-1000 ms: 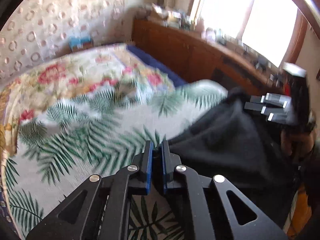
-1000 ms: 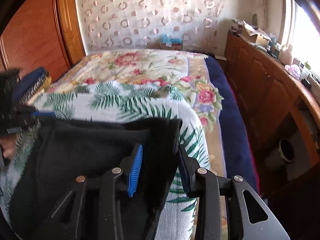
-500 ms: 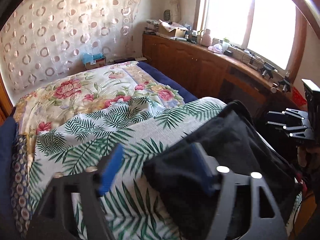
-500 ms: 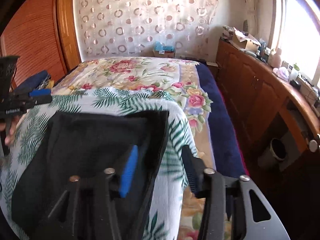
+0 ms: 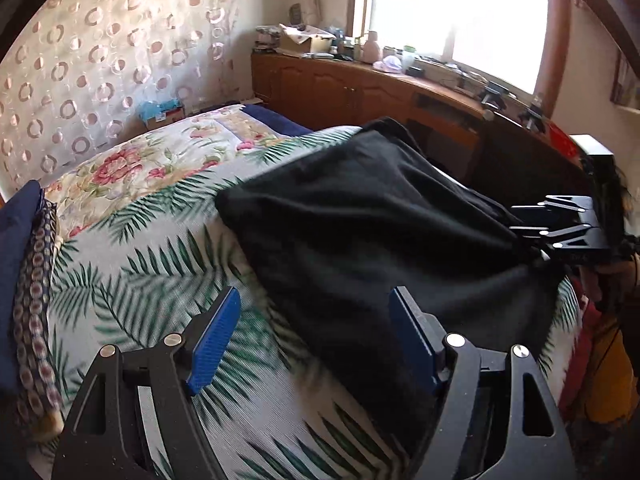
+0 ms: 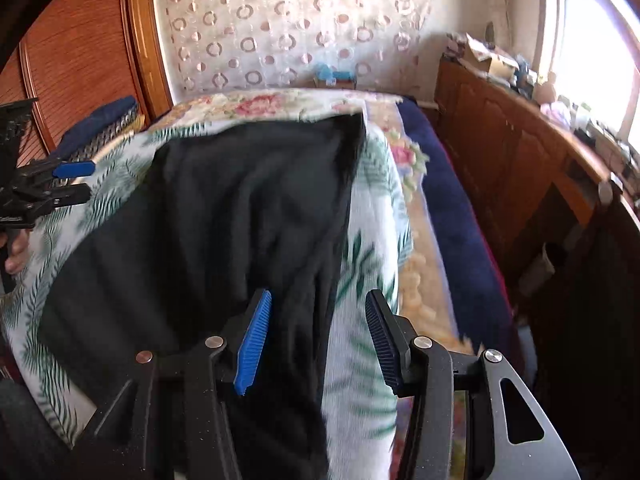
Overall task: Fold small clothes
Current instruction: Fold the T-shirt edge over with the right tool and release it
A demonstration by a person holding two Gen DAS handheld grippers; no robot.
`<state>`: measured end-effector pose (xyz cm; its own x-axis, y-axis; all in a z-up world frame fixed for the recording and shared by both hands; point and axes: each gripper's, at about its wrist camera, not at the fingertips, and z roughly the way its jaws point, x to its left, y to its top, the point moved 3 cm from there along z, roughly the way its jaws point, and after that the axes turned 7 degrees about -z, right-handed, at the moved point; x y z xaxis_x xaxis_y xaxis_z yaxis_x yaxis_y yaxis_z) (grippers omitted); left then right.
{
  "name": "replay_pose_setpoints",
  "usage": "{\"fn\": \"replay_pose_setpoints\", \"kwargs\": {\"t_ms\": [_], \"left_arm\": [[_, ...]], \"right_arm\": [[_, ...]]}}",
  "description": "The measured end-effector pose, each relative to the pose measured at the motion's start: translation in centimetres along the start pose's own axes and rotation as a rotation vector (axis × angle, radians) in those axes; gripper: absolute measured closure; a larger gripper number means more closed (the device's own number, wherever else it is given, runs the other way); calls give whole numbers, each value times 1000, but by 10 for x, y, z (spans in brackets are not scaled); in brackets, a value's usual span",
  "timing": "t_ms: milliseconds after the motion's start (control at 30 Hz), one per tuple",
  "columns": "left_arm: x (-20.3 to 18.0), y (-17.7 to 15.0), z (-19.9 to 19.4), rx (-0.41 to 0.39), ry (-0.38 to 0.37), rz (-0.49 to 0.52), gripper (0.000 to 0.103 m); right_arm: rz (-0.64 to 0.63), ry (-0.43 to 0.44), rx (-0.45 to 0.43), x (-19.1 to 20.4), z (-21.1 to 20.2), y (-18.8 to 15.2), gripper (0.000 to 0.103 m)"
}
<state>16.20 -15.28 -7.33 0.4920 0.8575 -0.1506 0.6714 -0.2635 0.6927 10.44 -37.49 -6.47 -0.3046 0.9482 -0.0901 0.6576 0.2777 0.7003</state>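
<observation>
A black garment [image 5: 360, 232] lies spread on the palm-leaf sheet [image 5: 152, 272] of the bed; it also shows in the right wrist view [image 6: 240, 220]. My left gripper [image 5: 316, 332] is open and empty, its blue pads [image 5: 214, 334] wide apart above the garment's near left edge. My right gripper [image 6: 318, 336] is open, jaws astride the garment's right edge and the sheet, not clamping it. The right gripper also appears at the far right of the left wrist view [image 5: 560, 226], against the garment's corner. The left gripper shows at the left edge of the right wrist view [image 6: 60, 184].
A floral bedspread [image 5: 132, 164] covers the far bed. Folded dark blue cloths [image 5: 20, 264] are stacked at the left. A wooden cabinet [image 5: 360, 92] with clutter runs under the window. A wooden wardrobe [image 6: 80, 60] stands at the left. A navy blanket edge [image 6: 448, 208] borders the bed.
My left gripper went from shut on the garment's edge to wide open and drew back. The right gripper stayed open and pulled back toward the bed's near edge. The garment settled flatter.
</observation>
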Motion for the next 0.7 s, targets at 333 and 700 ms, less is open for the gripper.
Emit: {"fn": "replay_pose_setpoints", "kwargs": {"t_ms": [333,700], "left_arm": [[-25,-42,-10,49,-25,-9,26],[-24,-62,-5,91,-16,-17,26]], "right_arm": [[21,34,18,6,-15,-28,52],[-23,60,26,24,-18,-40,52]]}}
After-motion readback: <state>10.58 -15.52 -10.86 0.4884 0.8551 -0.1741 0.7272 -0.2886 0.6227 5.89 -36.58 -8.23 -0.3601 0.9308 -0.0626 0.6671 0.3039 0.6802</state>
